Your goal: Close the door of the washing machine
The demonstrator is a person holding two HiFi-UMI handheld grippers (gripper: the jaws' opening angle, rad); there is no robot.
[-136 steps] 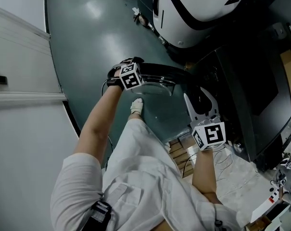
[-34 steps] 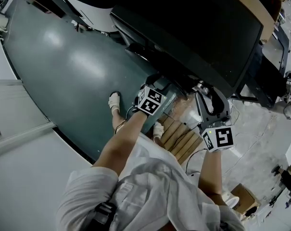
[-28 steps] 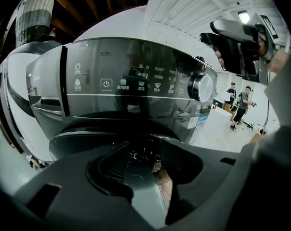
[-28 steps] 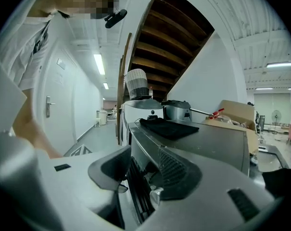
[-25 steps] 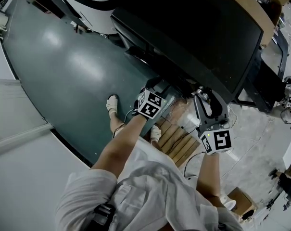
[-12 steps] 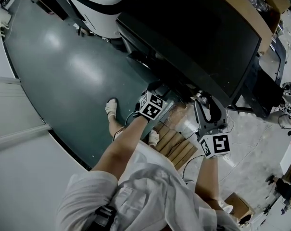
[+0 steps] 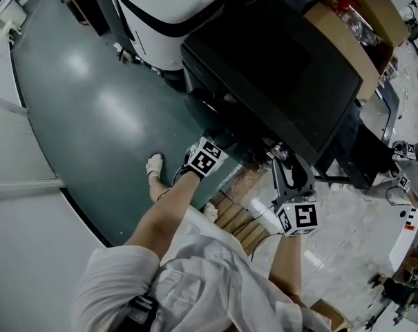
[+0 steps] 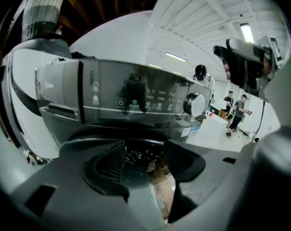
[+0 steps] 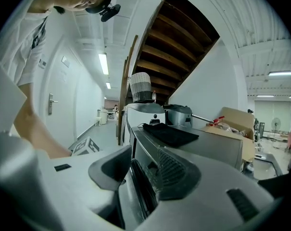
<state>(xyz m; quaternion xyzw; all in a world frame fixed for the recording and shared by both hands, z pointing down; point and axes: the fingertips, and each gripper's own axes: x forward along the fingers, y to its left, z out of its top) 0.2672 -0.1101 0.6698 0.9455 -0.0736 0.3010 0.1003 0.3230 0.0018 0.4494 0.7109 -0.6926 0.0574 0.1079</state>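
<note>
The dark washing machine (image 7: 278, 75) fills the middle of the head view. Its control panel (image 8: 135, 100) with a silver knob (image 8: 194, 105) faces the left gripper view. The door's dark rim (image 8: 111, 137) lies just under the panel, and no door swings out over the floor. My left gripper (image 8: 146, 160) is close to the door front, its marker cube (image 7: 206, 158) by the machine's lower edge. Its jaws are opening and the pads press on nothing. My right gripper (image 7: 291, 166) hovers open at the front's right side, sighting along the front (image 9: 135, 177) edge-on.
A white machine with a black band (image 7: 167, 5) stands behind the washer. A cardboard box (image 7: 347, 26) sits at its far right. A wooden pallet (image 7: 229, 216) and loose cables (image 7: 333, 241) lie by my feet (image 7: 153, 164). People stand far off (image 8: 239, 112).
In the earliest frame the door stood wide open with my left gripper at its rim; now it lies against the machine. Over the last second both grippers drifted a little up the front.
</note>
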